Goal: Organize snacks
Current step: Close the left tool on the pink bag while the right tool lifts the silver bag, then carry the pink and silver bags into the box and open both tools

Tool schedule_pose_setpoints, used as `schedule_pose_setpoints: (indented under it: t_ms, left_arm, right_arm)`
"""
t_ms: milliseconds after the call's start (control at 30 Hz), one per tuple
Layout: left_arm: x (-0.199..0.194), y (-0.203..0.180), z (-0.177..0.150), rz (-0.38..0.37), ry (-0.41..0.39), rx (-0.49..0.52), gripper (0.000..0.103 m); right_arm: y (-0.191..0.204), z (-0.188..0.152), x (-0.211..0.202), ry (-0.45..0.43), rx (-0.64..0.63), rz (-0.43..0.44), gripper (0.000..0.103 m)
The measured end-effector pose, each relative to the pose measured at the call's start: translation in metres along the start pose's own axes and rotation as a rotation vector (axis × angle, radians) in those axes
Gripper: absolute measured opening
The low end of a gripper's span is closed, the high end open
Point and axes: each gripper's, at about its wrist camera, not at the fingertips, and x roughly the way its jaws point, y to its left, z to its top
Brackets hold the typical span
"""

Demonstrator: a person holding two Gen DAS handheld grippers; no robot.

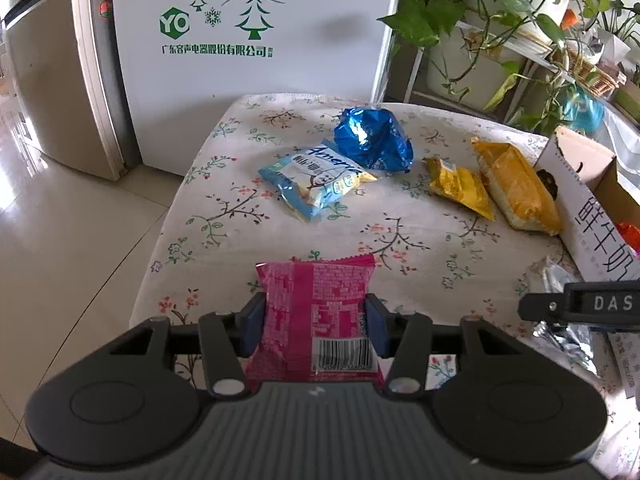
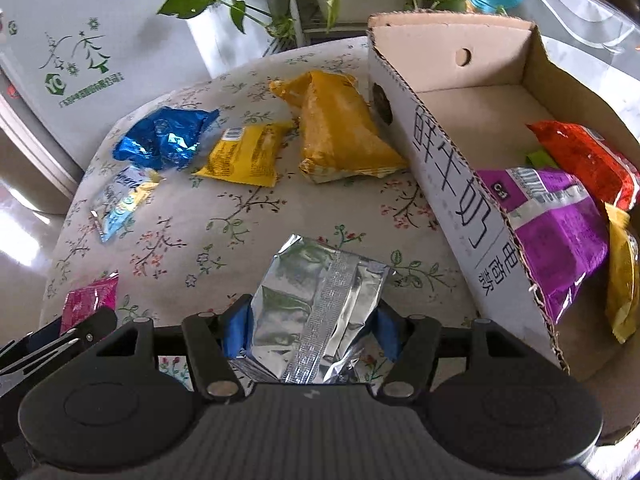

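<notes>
Inside cardboard box [image 2: 460, 196], purple packet [image 2: 560, 232], red packet [image 2: 588, 160], yellow packet [image 2: 624, 280]

A lived-in home, by the look of it — a fridge [image 1: 56, 80] stands on glossy floor tiles [image 1: 60, 240]; trailing pot plants [image 1: 500, 12] crowd a shelf by the window; the worktop wears a flowered cloth [image 1: 240, 208]; a reused cardboard milk box [image 2: 452, 168] holds snack packets [image 2: 560, 224].

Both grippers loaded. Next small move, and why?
Probably lift the right gripper and carry its silver packet over the cardboard box wall: pads already pinch it, the box sits just beside it, with snacks inside. The left gripper can follow with the pink packet.
</notes>
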Motion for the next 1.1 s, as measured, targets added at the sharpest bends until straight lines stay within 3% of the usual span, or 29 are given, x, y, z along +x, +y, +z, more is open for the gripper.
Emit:
schedule_pose_setpoints:
  t_ms: [633, 1100]
  left_arm:
    - [-0.043, -0.019, 0.014, -0.004, -0.057, 0.003, 0.050]
    - [-0.063, -0.054, 0.035, -0.081, -0.098, 0.001, 0.050]
  right_arm:
    - [0.001, 0.015, -0.041, -0.114, -0.074, 0.088, 0.069]
    - [-0.040, 0.039, -0.082, -0.237, 0.039, 0.156, 0.069]
